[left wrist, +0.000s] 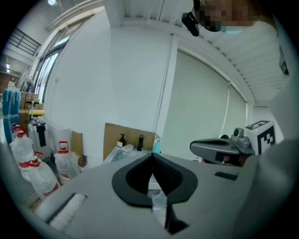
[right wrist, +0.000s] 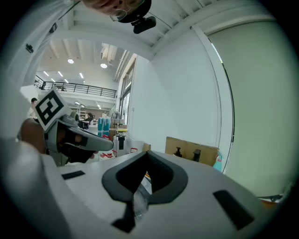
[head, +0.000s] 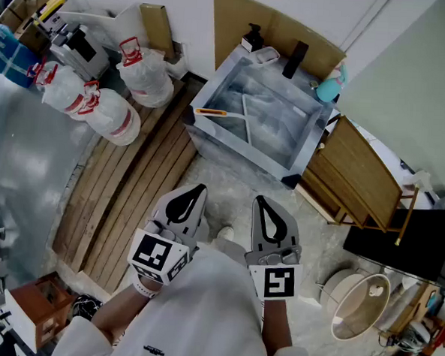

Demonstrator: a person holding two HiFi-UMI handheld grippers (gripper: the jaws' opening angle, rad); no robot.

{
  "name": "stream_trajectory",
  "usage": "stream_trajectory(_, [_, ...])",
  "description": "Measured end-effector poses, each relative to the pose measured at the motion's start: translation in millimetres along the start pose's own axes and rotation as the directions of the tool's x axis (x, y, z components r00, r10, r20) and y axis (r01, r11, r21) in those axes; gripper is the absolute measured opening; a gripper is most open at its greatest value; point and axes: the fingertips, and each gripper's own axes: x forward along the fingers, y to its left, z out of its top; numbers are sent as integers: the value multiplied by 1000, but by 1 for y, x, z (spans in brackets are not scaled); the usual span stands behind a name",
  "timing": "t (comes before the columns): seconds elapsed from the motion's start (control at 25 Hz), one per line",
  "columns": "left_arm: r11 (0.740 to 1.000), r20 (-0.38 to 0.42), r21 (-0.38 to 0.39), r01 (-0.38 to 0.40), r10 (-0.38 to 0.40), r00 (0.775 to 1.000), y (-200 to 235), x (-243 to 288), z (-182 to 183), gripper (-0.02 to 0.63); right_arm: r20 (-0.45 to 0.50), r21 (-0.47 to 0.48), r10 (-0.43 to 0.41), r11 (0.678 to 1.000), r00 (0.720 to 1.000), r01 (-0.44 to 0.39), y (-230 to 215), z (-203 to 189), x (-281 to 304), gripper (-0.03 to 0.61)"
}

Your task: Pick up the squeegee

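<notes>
While left gripper (head: 195, 194) and right gripper (head: 264, 208) jaws are shut, empty, squeegee (head: 211, 112) in sink (head: 239, 156) may be knocked, not grabbed.

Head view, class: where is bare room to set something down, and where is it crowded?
Bare: the wooden planks between the water bottles and the sink, and the pale floor before the sink. Crowded: the sink's back rim and the bottles' corner.

The head view looks steeply down from high above the sink (head: 256, 123), with the left claw (head: 195, 194) and right claw (head: 263, 207) on its near side. Each gripper view rides close behind its claw, facing level toward the sink; all three share its cardboard backing (left wrist: 128, 137).
</notes>
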Motion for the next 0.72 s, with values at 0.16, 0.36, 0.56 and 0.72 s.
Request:
stream_trajectory(0.16, [1000, -10, -24, -7, 6, 1000, -13, -35, -11, 3, -32, -46, 1, 999, 999, -2, 20, 0, -31, 5])
stream_trajectory(0.36, [1000, 5, -14, 14, -14, 1000, -27, -50, -10, 3, -14, -36, -18, 999, 1000, 18, 23, 5, -47, 5])
stream_trajectory(0.56, [999, 39, -44, 9, -8, 999, -16, -58, -5, 3, 17, -48, -83, 995, 996, 83, 22, 12, -51, 5])
stream_trajectory(0.72, [1000, 63, -26, -10, 12, 998, 4, -68, 3, 3, 2, -40, -112, 993, 994, 112, 29, 17, -43, 5])
